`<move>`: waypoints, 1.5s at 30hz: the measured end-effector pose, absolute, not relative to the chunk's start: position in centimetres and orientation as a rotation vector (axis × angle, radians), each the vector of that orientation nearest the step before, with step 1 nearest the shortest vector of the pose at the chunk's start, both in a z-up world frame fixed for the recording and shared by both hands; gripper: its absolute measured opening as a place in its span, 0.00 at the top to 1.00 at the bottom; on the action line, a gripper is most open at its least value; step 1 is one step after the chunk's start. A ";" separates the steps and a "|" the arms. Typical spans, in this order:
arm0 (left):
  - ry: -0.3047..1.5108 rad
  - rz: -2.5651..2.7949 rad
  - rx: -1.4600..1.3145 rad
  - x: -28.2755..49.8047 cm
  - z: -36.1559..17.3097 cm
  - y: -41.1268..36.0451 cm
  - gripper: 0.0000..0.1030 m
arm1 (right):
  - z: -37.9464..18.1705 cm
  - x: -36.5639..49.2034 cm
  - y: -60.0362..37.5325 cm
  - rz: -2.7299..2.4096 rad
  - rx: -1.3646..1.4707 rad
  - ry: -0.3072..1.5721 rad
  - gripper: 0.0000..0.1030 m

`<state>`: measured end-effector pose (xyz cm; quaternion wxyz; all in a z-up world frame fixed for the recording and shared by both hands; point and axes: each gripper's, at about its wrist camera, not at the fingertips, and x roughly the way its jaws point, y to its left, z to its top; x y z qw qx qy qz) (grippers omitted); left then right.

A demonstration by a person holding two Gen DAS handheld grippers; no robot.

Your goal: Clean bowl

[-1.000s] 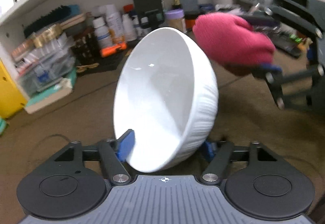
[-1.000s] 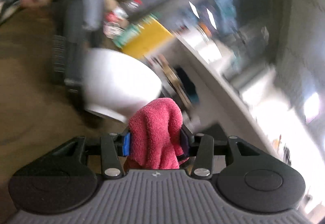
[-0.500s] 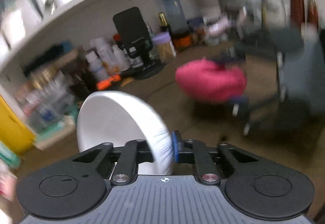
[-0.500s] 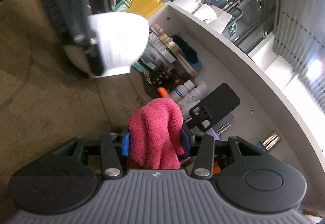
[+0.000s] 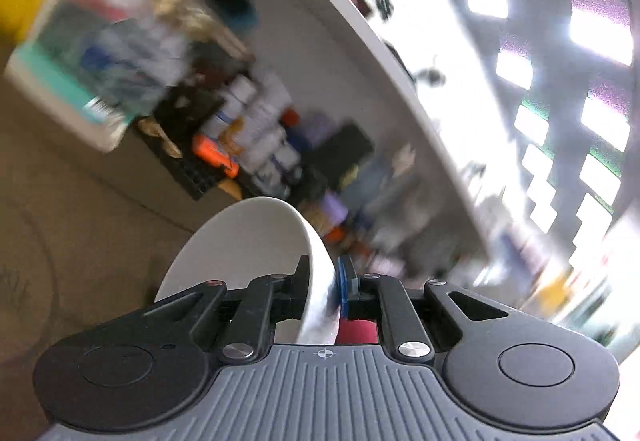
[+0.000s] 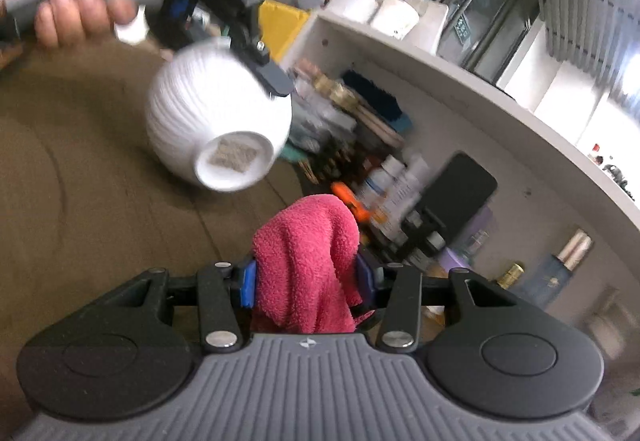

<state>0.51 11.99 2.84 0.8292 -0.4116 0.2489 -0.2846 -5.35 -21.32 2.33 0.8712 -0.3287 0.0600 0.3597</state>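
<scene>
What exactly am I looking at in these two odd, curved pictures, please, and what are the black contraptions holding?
No robot is here: a person holds a two-finger gripper in each hand, and each carries a wide-angle camera looking forward along its fingers, which bends the picture.

The left camera shows the left gripper shut on the rim of a white ribbed ceramic bowl, seen edge-on. The right camera shows the right gripper clamping a folded pink terry cloth. Beyond it the same bowl hangs in the air with its base toward the camera, and the person's hand grips the left tool's handle.

Below lies a brown tabletop. Behind stands a white shelf cluttered with bottles and boxes.
</scene>
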 end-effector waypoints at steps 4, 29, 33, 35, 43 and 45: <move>0.497 -0.600 -0.954 0.6 2.3 13.7 0.85 | 2.7 -5.0 -17.6 0.757 -0.784 0.076 0.54; 0.590 -0.625 -0.791 2.7 2.1 12.9 0.67 | 0.5 -9.1 -13.6 0.808 -1.234 -0.048 0.56; 0.626 -0.636 -0.745 3.2 1.6 11.8 0.67 | 1.6 -8.0 -14.9 0.690 -1.178 -0.003 0.56; 0.633 -0.624 -0.712 3.2 1.5 11.2 0.66 | 2.7 -6.5 -15.0 0.655 -1.092 0.032 0.56; 0.643 -0.606 -0.719 2.6 1.7 11.0 0.71 | 1.8 -5.5 -13.8 0.754 -1.043 0.080 0.56; 0.643 -0.595 -0.714 2.3 2.1 11.0 0.71 | 0.1 -7.6 -13.7 0.772 -1.116 0.049 0.54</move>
